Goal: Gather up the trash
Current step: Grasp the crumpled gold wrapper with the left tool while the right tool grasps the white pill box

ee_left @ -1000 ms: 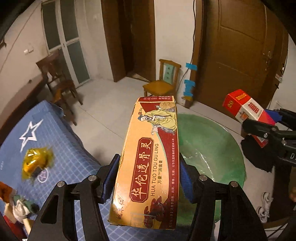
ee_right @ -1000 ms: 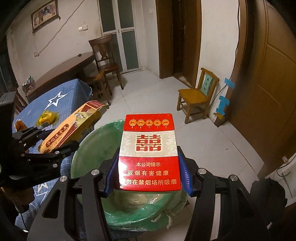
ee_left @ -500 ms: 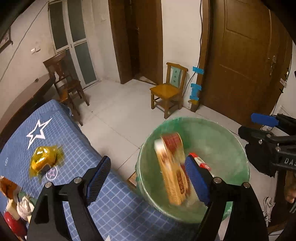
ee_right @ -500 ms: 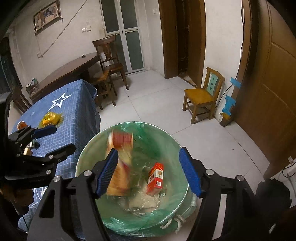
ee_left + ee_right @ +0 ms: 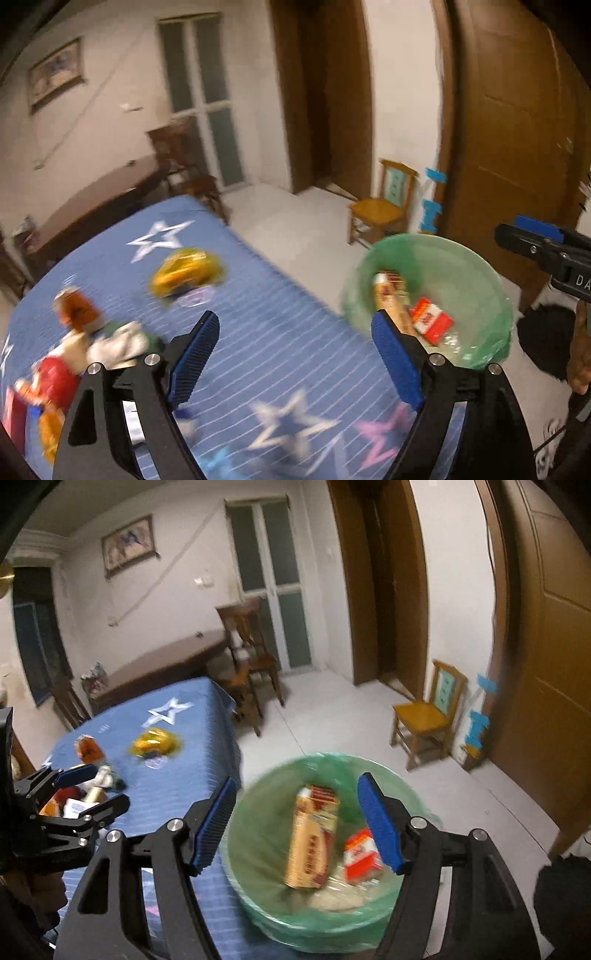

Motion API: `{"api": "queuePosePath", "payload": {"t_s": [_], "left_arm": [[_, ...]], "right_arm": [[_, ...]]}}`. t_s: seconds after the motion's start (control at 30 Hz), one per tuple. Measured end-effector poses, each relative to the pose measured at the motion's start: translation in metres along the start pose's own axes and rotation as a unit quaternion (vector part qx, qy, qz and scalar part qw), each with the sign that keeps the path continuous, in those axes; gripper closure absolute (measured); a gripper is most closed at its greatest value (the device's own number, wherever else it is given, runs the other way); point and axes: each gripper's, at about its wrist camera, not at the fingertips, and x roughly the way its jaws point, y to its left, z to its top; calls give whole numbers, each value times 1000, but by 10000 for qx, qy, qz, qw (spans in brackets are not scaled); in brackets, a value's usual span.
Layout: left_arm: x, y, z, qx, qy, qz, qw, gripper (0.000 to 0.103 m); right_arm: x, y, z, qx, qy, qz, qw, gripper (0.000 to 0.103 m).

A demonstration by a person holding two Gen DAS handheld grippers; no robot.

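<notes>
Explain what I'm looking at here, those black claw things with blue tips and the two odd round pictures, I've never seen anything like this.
A person holds a two-finger gripper in each hand, each with a camera looking along its fingers. One picture is from the left gripper, the other from the right gripper. Both have just been opening and are empty. A long yellow box and a red-and-white pack lie in the green-lined bin. On the blue star-print tablecloth remain a yellow wrapper and a blurred pile of other trash.
</notes>
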Motion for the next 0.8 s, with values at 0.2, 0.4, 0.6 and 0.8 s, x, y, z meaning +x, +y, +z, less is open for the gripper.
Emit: {"api": "queuePosePath", "payload": {"t_s": [0.2, 0.4, 0.6, 0.8], "left_arm": [[-53, 96, -39, -965, -105, 803, 9920, 15], [-82, 221, -96, -2260, 364, 1958, 9535, 9], [-49, 276, -139, -2815, 1117, 1801, 9359, 9], [-39, 287, -154, -3109, 1206, 1455, 9315, 51]], "right_arm": [[2, 69, -10, -518, -287, 612, 9964, 37], [15, 131, -32, -715, 23, 1394, 9876, 29], [30, 173, -63, -896, 592, 1793, 9779, 29], [30, 189, -77, -1064, 833, 1870, 9730, 29]]}}
